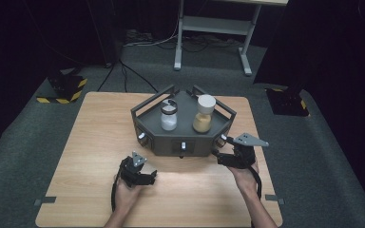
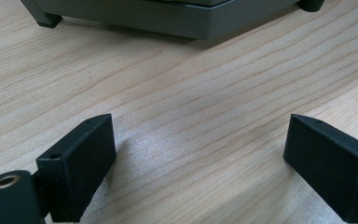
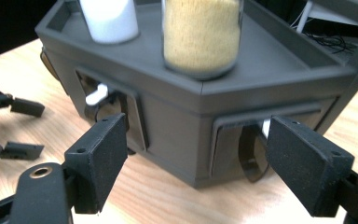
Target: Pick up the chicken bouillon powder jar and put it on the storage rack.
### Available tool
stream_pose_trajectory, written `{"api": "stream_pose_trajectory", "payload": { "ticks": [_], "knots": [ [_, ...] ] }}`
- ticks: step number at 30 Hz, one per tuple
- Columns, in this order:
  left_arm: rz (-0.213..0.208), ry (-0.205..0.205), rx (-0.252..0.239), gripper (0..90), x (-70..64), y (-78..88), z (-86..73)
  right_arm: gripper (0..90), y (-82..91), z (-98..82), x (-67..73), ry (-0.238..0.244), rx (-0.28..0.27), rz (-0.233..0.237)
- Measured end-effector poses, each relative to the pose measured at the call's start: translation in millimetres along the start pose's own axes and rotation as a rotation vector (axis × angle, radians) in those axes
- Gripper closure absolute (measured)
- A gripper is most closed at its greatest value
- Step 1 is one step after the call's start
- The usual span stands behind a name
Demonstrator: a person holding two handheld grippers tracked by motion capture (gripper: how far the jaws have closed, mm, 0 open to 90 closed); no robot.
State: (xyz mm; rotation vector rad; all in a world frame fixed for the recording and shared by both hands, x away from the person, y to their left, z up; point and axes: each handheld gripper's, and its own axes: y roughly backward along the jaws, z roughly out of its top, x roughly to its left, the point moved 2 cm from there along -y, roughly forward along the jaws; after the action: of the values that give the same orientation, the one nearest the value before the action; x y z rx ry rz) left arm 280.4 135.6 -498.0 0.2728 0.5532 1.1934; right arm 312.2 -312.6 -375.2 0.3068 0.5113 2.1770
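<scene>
In the right gripper view, the white-filled jar [image 3: 109, 18] and the yellow-filled jar [image 3: 201, 35] are cut off by the upper edge, so their lids lie out of frame. The drawer handle [image 3: 254, 156] is partly hidden behind a jaw of the right gripper [image 3: 214, 163]. In the left gripper view, the grey stand [image 2: 168, 16] is cropped to its base. In the high view, the drawer fronts are too small to resolve.
</scene>
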Motion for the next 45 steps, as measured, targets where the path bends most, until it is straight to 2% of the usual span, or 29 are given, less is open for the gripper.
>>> {"api": "stream_pose_trajectory", "payload": {
  "ticks": [14,28,34,39,45],
  "knots": [
    [0.000,0.000,0.000,8.9,0.0,0.0,0.0,21.0,-16.9,-43.0,9.5,-0.018,0.085,-0.031],
    [0.000,0.000,-0.001,8.9,0.0,0.0,-0.1,21.3,-42.6,-67.0,22.7,-0.007,0.181,-0.092],
    [0.000,0.000,0.000,8.9,0.0,0.0,0.0,21.2,-48.2,-73.1,24.5,-0.011,0.205,-0.101],
    [0.000,0.000,0.000,8.9,0.0,0.0,0.0,20.7,-50.9,-71.1,26.7,0.006,0.223,-0.114],
    [0.000,0.000,0.000,8.9,0.0,0.0,0.0,19.5,-54.5,-67.6,25.1,0.001,0.247,-0.115]
  ]
}}
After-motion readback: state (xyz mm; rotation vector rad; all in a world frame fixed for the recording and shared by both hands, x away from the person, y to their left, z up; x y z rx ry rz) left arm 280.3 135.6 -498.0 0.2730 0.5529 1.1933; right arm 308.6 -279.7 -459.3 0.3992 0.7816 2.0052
